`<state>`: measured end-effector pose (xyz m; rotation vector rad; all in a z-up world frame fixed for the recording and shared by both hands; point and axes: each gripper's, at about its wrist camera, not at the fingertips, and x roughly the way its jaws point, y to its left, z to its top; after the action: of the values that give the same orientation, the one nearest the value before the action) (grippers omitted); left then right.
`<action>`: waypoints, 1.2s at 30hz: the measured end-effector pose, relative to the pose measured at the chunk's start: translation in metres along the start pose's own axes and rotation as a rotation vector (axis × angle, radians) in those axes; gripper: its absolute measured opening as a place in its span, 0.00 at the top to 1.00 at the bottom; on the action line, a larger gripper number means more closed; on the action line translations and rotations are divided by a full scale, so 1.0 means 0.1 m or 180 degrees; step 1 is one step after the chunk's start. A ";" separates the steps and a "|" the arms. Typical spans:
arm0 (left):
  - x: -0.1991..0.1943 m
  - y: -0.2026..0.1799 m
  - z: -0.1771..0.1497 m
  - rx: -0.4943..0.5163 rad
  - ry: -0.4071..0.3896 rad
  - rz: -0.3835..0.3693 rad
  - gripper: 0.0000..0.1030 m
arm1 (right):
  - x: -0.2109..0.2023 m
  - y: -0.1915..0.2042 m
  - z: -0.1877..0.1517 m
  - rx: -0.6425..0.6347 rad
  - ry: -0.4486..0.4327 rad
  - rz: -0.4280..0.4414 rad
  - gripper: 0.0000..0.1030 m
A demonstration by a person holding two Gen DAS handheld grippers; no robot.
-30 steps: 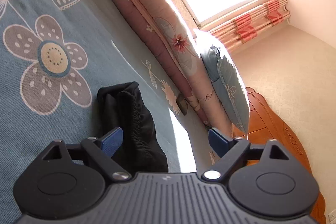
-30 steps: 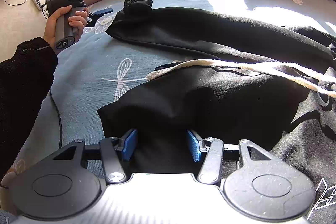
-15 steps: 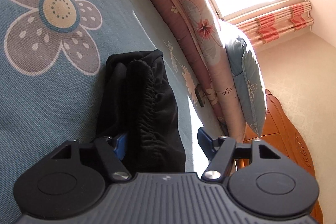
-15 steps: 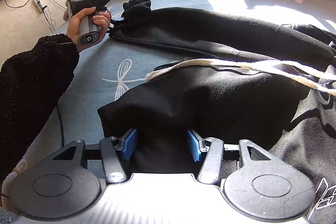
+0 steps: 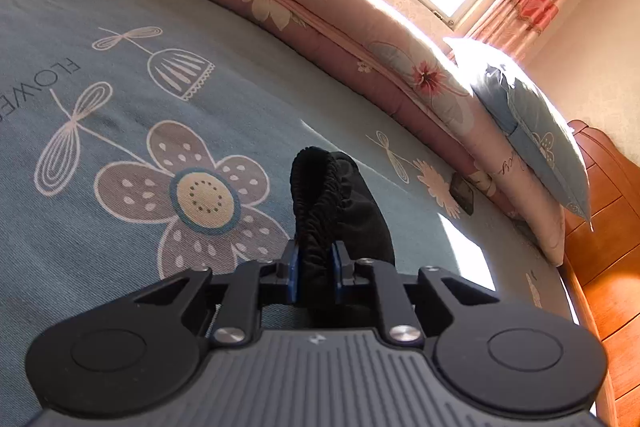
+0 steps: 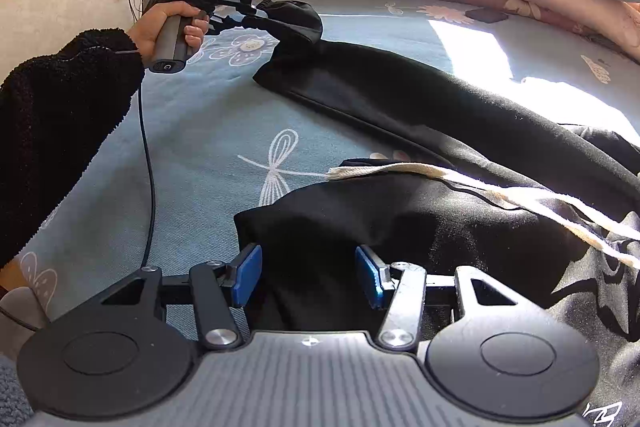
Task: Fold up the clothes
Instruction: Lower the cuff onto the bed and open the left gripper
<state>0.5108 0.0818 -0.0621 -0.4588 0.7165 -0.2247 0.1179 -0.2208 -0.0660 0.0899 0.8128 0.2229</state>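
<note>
Black garment [image 6: 460, 115] spread across the flowered bed [image 6: 208, 131]. Left gripper [image 5: 314, 269]: 2 fingers closing on the elastic cuff [image 5: 320, 195], raised off the sheet. Right gripper [image 6: 308, 275]: fingers apart around a fabric fold [image 6: 360, 227], apparently not pinching it.

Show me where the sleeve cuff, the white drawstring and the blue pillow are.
sleeve cuff [image 5: 316, 195]: left wrist view, ribbed edge.
white drawstring [image 6: 400, 171]: right wrist view, near its frayed end.
blue pillow [image 5: 532, 135]: left wrist view, its side.
</note>
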 end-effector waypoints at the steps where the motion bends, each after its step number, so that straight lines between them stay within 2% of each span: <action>1: -0.04 0.05 0.07 0.0081 -0.0053 0.0131 0.87 | -0.01 0.00 0.01 0.0003 -0.0023 0.0020 0.45; 5: -0.11 0.19 0.32 0.0439 -0.0151 0.0665 0.88 | 0.01 0.02 0.04 0.0032 -0.0024 0.0043 0.45; 7: -0.11 0.27 0.44 0.0573 -0.0103 0.0868 0.90 | 0.02 0.03 0.04 0.0020 -0.0015 0.0023 0.45; 8: -0.11 0.31 0.48 0.0659 -0.0109 0.0995 0.95 | 0.03 0.04 0.04 0.0021 -0.0013 0.0019 0.45; 11: -0.06 0.38 0.53 0.0992 -0.0055 0.1403 0.95 | 0.04 0.03 0.05 0.0024 -0.0010 -0.0014 0.45; 12: -0.05 0.44 0.53 0.0959 0.0007 0.1429 0.95 | 0.05 0.03 0.05 0.0035 -0.0010 -0.0021 0.45; 17: -0.01 0.74 0.45 0.0531 0.0301 0.1273 0.95 | 0.07 0.03 0.05 0.0066 -0.0004 -0.0022 0.45; 19: -0.07 0.86 0.37 0.0112 0.0374 0.0951 0.90 | 0.06 0.05 0.05 0.0038 -0.0004 -0.0019 0.45; 21: -0.17 1.01 0.25 -0.0492 0.0368 0.0591 0.82 | 0.05 0.07 0.05 0.0014 -0.0014 -0.0031 0.45; 23: -0.27 1.15 0.12 -0.1067 0.0339 0.0297 0.68 | 0.04 0.07 0.05 0.0016 -0.0020 -0.0043 0.45; 25: -0.32 1.20 -0.01 -0.1398 0.0343 0.0268 0.60 | 0.04 0.07 0.05 0.0028 -0.0023 -0.0046 0.45; 26: -0.35 1.23 -0.07 -0.1547 0.0325 0.0273 0.61 | 0.03 0.06 0.05 0.0034 -0.0024 -0.0047 0.45; 27: -0.36 1.26 -0.13 -0.1657 0.0287 0.0246 0.60 | 0.04 0.07 0.05 0.0036 -0.0024 -0.0050 0.45; 29: -0.30 1.30 -0.19 -0.1761 0.0312 0.0162 0.54 | 0.04 0.07 0.05 0.0047 -0.0022 -0.0036 0.45; 34: -0.06 1.37 -0.12 -0.1934 0.0173 0.0011 0.53 | 0.07 0.09 0.06 0.0034 -0.0001 -0.0038 0.45; 36: 0.03 1.35 -0.05 -0.1892 0.0071 0.0055 0.58 | 0.09 0.09 0.06 0.0042 0.0002 -0.0051 0.45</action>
<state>0.5153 0.1979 -0.1320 -1.0160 0.8059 0.0062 0.1267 -0.2101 -0.0666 0.0959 0.8155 0.2025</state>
